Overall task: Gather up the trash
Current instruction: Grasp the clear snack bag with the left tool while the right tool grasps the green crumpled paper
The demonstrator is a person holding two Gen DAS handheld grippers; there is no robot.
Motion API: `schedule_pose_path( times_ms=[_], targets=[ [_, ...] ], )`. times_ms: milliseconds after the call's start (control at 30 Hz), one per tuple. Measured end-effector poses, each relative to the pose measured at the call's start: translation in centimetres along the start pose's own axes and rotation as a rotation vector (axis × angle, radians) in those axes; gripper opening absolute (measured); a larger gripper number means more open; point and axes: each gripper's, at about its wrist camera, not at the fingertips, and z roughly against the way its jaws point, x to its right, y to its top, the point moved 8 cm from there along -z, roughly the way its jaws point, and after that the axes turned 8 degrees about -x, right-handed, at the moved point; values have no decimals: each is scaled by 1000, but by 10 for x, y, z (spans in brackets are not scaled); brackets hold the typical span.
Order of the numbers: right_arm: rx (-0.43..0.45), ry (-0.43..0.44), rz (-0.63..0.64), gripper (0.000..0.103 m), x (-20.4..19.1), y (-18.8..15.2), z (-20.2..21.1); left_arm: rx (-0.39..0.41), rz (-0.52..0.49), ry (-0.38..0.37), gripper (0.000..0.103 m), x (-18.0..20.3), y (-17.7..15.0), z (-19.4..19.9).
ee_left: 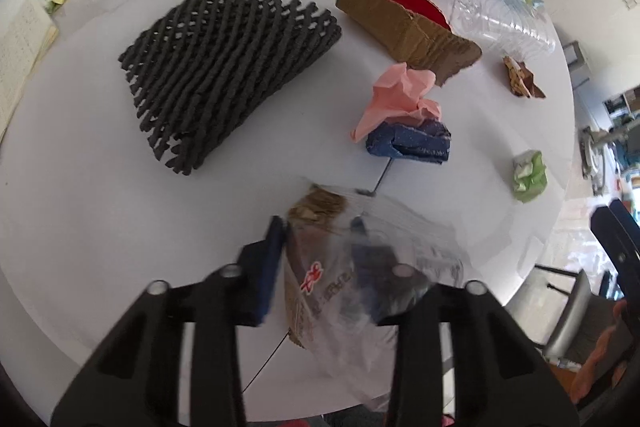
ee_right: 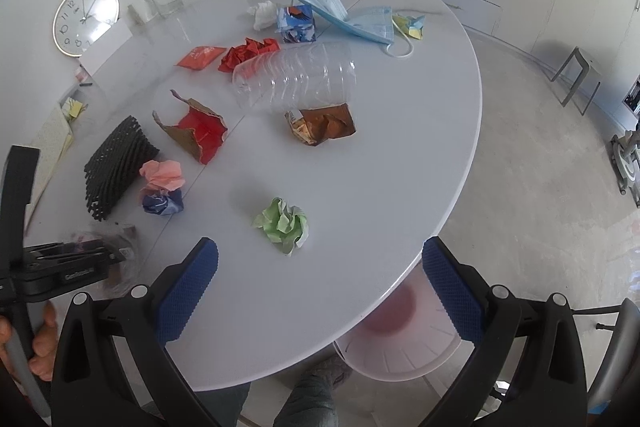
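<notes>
White table (ee_right: 360, 187): left claw (ee_left: 320, 251) pinches clear wrapper (ee_left: 360, 267); right claw (ee_right: 320, 279) gapes empty before green wad (ee_right: 284, 225).

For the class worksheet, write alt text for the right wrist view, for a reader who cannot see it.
An open hand-held gripper hovers above a white round table littered with trash; nearest is a crumpled green paper ball. Farther back lie a clear plastic bottle and a blue face mask.

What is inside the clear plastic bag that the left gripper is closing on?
Through the clear plastic bag a brown cardboard scrap shows. The left gripper has its pads on the bag. Blur and crinkled film hide any other contents.
</notes>
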Motion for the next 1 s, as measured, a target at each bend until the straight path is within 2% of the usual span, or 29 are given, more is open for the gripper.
schedule_pose_path(
  times_ms=[67,300,567,600,700,1000],
  targets=[
    [-6,4,-12,95,-2,0,-8,-6,-8,-15,19,-5,1,0],
    [-59,-19,-73,70,-10,2,-47,42,-96,-21,17,-24,8,17],
    [-84,-52,-127,54,-13,4,-66,84,-189,-47,16,-25,7,45],
    [-88,-45,-134,44,-13,5,-68,82,-197,-41,16,-27,10,44],
    [-87,-24,-150,31,-15,5,-68,75,-205,-45,12,-30,9,42],
    [-59,-8,-170,27,-17,7,-57,57,-197,-66,6,-44,8,35]
  ],
)
